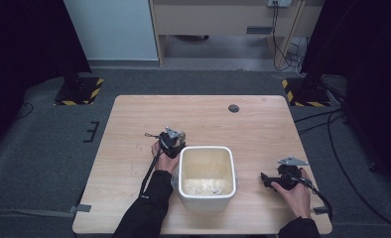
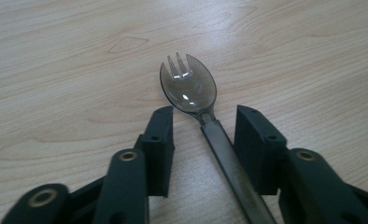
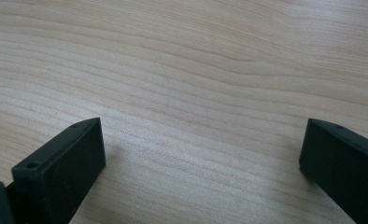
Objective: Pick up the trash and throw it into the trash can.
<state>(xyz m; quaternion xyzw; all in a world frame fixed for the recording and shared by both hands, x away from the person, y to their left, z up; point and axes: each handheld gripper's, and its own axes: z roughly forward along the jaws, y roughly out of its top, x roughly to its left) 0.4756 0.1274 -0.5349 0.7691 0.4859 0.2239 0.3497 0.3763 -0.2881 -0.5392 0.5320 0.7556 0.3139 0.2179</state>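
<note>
A white square bin (image 1: 206,176) stands on the wooden bench (image 1: 134,129), toward its near edge, with a pale crumbly layer on its floor. All places below are given from this bin.

The left tongs (image 2: 204,122) sit just off the bin's far left corner, held in the person's left hand (image 1: 160,157), with a grey three-cornered plate on top. In the left gripper view their jaws are parted a moderate way and lie low over the wood, one on each side of a dark translucent plastic spork (image 2: 191,88). The spork lies flat on the bench, its tined bowl pointing away beyond the jaw tips and its handle running back between them, nearer the right-hand jaw. Neither jaw presses on it, so the tongs are released around it rather than gripping.

The right tongs (image 3: 201,149) are well off the bin's right side, held in the right hand (image 1: 293,192). Their jaws are spread wide over bare wood, grasping nothing.
</note>
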